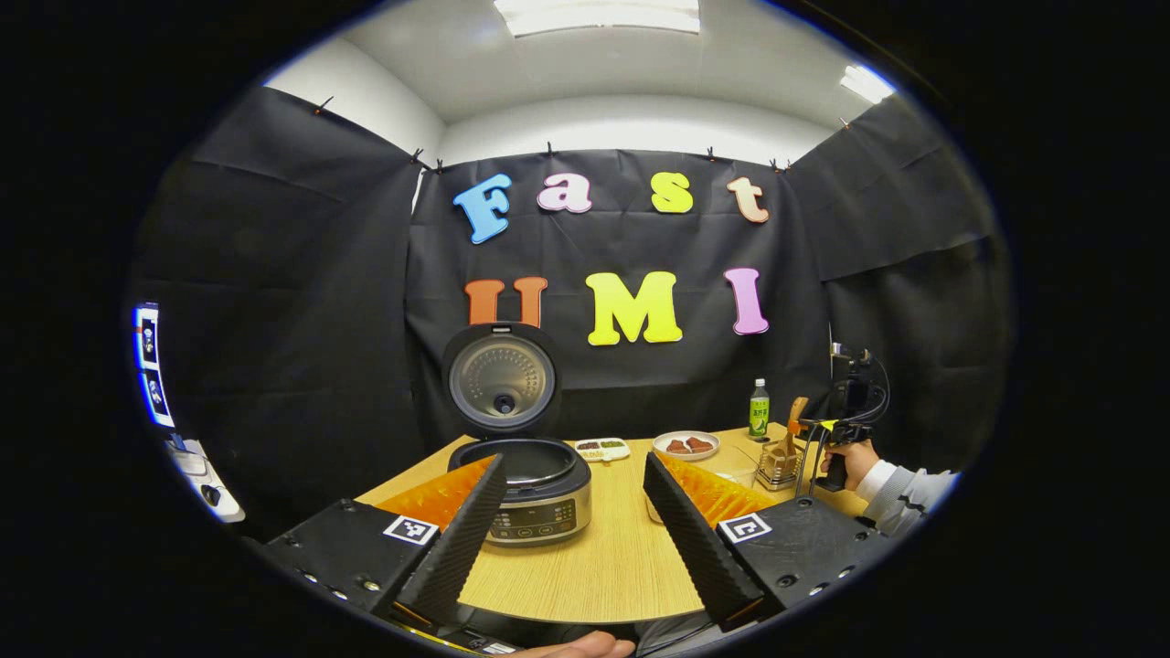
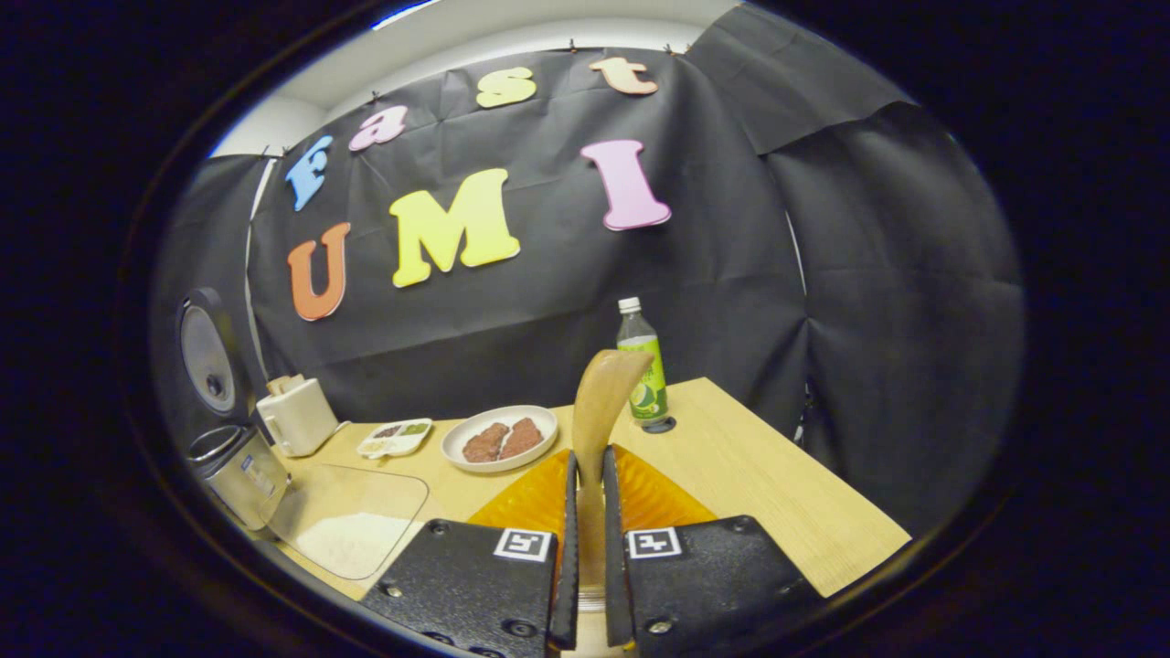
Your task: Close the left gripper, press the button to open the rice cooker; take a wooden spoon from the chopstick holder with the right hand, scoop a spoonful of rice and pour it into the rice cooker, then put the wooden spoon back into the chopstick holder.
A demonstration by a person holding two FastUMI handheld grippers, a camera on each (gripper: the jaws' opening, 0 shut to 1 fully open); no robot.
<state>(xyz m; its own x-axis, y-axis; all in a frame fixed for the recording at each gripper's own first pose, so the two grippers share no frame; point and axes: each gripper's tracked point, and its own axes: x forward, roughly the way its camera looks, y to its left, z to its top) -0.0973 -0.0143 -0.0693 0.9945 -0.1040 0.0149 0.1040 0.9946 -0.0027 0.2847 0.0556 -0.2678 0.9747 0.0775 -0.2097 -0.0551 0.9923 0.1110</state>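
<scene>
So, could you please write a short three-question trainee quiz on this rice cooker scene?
1. True or false: the rice cooker lid stands open.
2. What does the right gripper hold? A) green bottle B) wooden spoon C) plate
3. Fill in: the left gripper is ____.

Key:
1. True.
2. B, the wooden spoon, clamped between both fingers.
3. Open, with nothing between its fingers.
</scene>
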